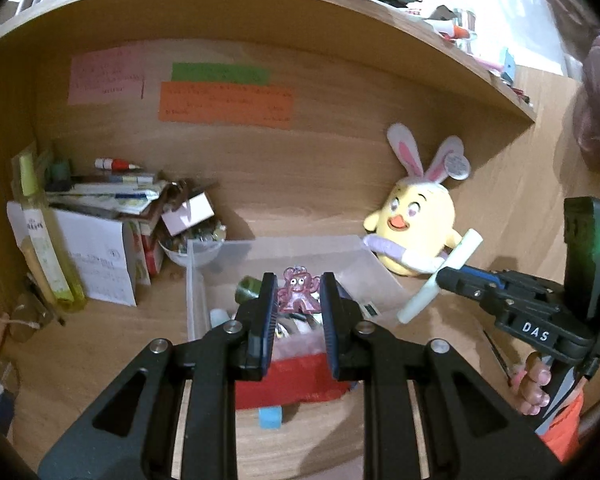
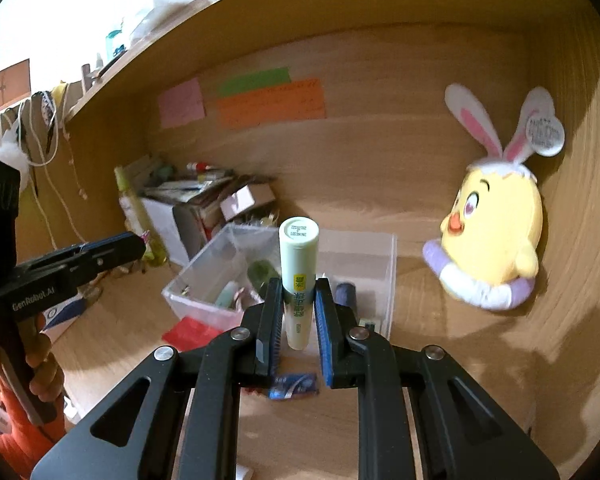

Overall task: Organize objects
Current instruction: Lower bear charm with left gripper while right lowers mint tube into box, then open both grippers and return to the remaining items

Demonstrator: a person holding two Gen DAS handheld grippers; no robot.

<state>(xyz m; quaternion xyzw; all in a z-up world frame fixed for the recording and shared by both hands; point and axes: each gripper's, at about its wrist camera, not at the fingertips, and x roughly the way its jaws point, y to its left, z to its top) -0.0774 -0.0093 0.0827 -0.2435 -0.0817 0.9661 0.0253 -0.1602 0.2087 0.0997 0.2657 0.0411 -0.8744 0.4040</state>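
Note:
My left gripper point(image 1: 298, 281) is shut on a small pink monkey-like figure point(image 1: 299, 295), held above a clear plastic bin point(image 1: 194, 280). In the right wrist view the left gripper point(image 2: 138, 242) shows at the left with a bit of pink at its tip. My right gripper point(image 2: 299, 282) is shut on a pale green tube point(image 2: 299, 248) that stands upright between the pads, over the same bin point(image 2: 392, 264). From the left wrist view the right gripper point(image 1: 446, 276) reaches in from the right with the tube point(image 1: 460, 252) slanted across its tip. Several small items lie in the bin.
A yellow chick plush with bunny ears point(image 1: 414, 220) leans on the back wall to the right. Stacked boxes and papers point(image 1: 100, 240) fill the left corner. A red packet point(image 1: 296, 376) and a blue block point(image 1: 270, 418) lie before the bin. A shelf point(image 1: 300, 12) runs overhead.

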